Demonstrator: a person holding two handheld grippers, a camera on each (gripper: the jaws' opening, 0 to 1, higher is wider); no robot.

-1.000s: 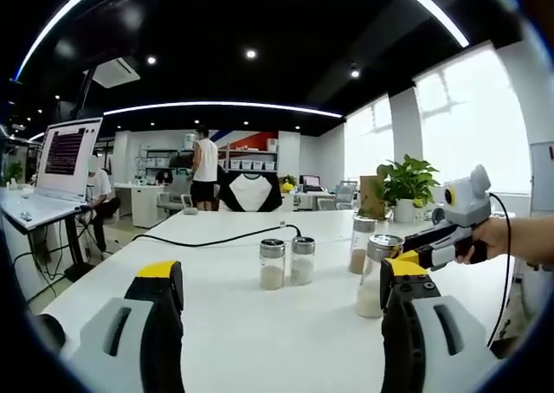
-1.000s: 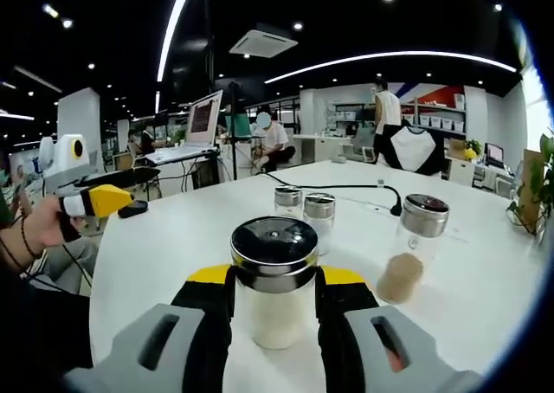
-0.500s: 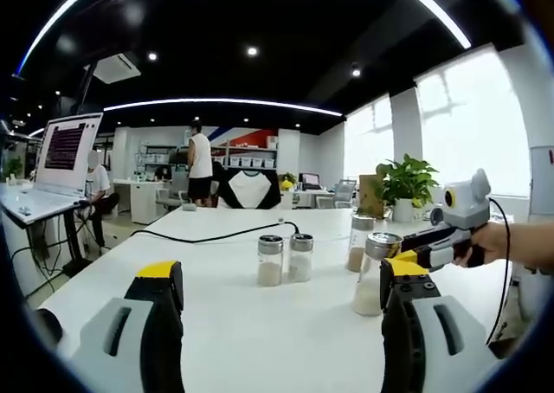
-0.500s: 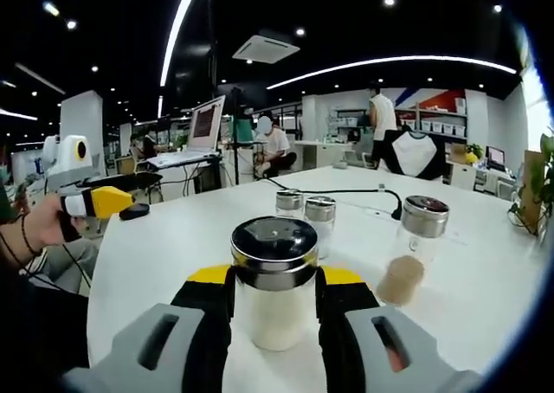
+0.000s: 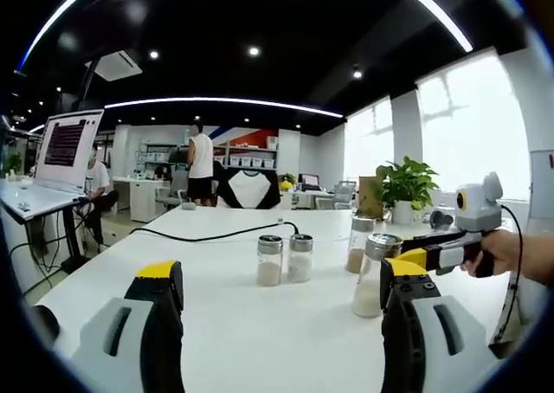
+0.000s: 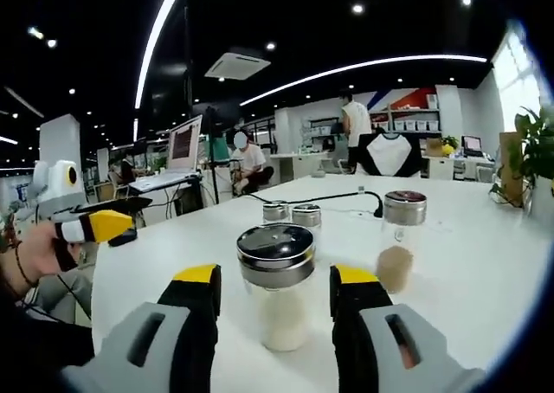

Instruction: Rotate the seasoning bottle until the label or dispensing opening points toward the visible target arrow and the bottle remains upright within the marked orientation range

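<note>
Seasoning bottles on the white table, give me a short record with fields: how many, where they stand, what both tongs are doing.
bottle count: four, all upright
nearest bottle: seasoning bottle with pale contents, between the right tongs, gaps on both sides
pair: two small bottles side by side, mid-table
fourth: bottle with brown contents, apart to the right in the right gripper view
right tongs: open, not touching the bottle
left tongs: open, holding nothing
surface: white table
target arrow: cannot tell
</note>
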